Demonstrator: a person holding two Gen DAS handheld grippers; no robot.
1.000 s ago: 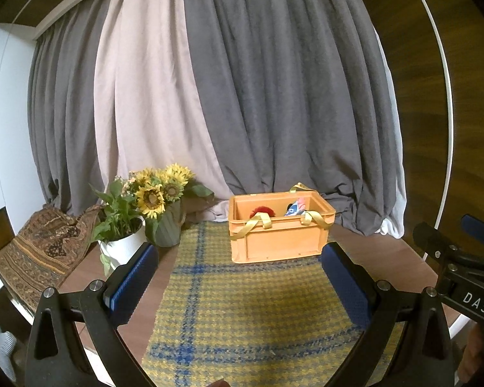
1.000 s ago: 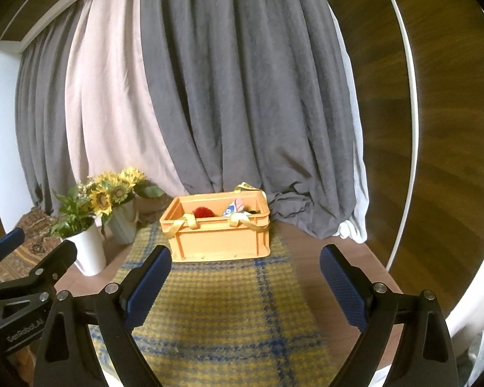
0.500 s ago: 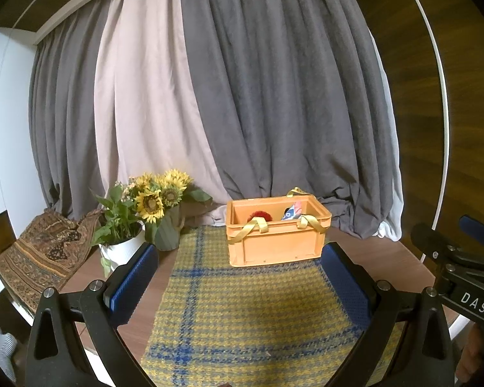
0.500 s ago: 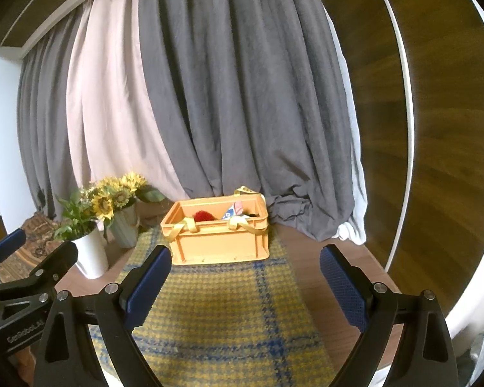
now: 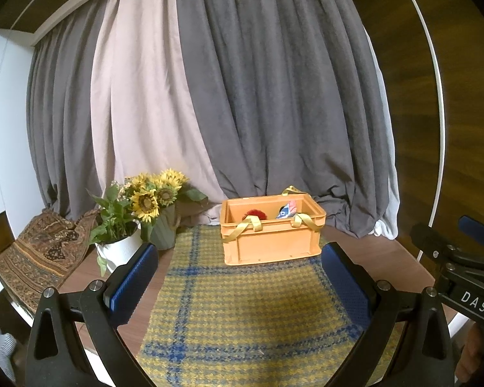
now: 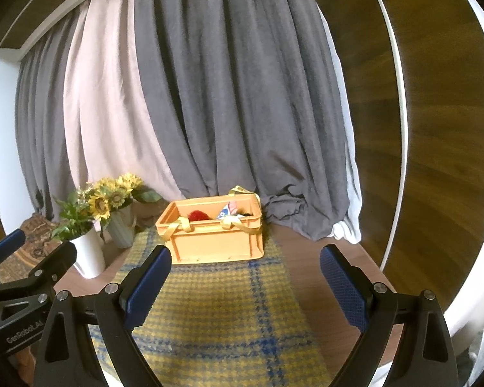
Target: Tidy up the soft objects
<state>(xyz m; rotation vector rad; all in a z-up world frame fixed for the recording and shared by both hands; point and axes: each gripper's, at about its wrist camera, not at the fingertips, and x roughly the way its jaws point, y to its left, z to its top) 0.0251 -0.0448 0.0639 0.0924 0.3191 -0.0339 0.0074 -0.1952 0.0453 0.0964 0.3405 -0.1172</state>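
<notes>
An orange plastic crate (image 5: 271, 237) stands on a yellow-and-blue checked cloth (image 5: 242, 306) at the far end of a brown wooden tabletop (image 5: 384, 258), close to grey and pale pink curtains (image 5: 242, 96). Yellow fabric straps (image 5: 247, 227) hang over the crate's near rim. Inside it, soft things show above the rim: a red fuzzy item (image 5: 255, 214) toward the left and a blue, white and red cloth piece (image 5: 287, 210) toward the right; what they are cannot be told.

The left claw (image 5: 238, 274) hangs wide, its blue ribbed pads apart with nothing between them but the cloth farther off. The right claw (image 6: 245, 274) is likewise wide and holds nothing. Both are on the near side of the crate, well apart from it.

In the left wrist view the right claw's body shows at the right edge with the white letters "DAS" (image 5: 474, 301). In the right wrist view the left claw's body shows at the lower left with "GenRobot.AI" (image 6: 24, 333) printed on it, the last letters partly cut off.

To the left of the crate, a bunch of sunflowers (image 5: 155, 193) stands in a grey-green ribbed vase (image 5: 164, 232), beside a leafy plant in a white pot (image 5: 119, 251). A patterned brown textile (image 5: 38, 251) lies at the far left.
</notes>
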